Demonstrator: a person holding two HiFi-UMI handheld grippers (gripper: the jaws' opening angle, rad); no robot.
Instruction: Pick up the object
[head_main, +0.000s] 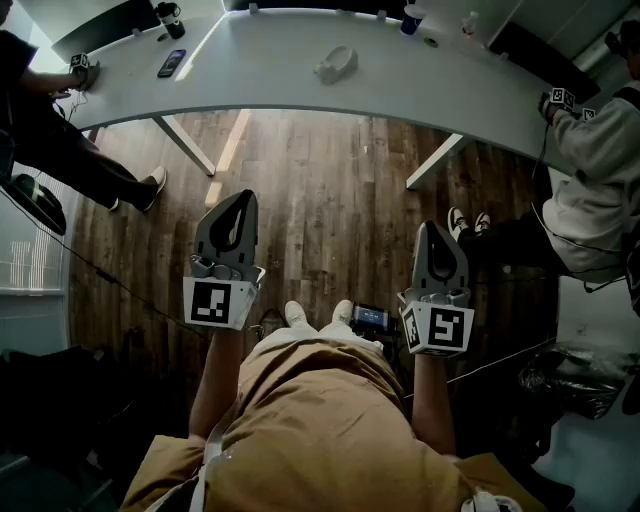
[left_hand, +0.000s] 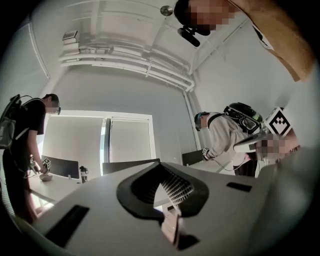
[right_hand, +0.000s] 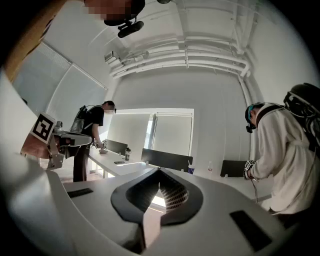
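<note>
Only the head view shows the pale object (head_main: 336, 64), perhaps a mouse.

A long white tabletop (head_main: 260, 70) curves across the top of the head view, on angled white legs (head_main: 185, 145) over a dark plank floor (head_main: 320, 190). On it lie a pale rounded object (head_main: 336, 64) near the middle and a dark phone (head_main: 171, 63) to the left. A dark bottle (head_main: 170, 17) and a cup (head_main: 410, 20) stand along the far edge.

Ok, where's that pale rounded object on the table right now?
In the head view the pale rounded object lies near the middle of the white table, at the top of the picture, to the right of the dark phone.
</note>
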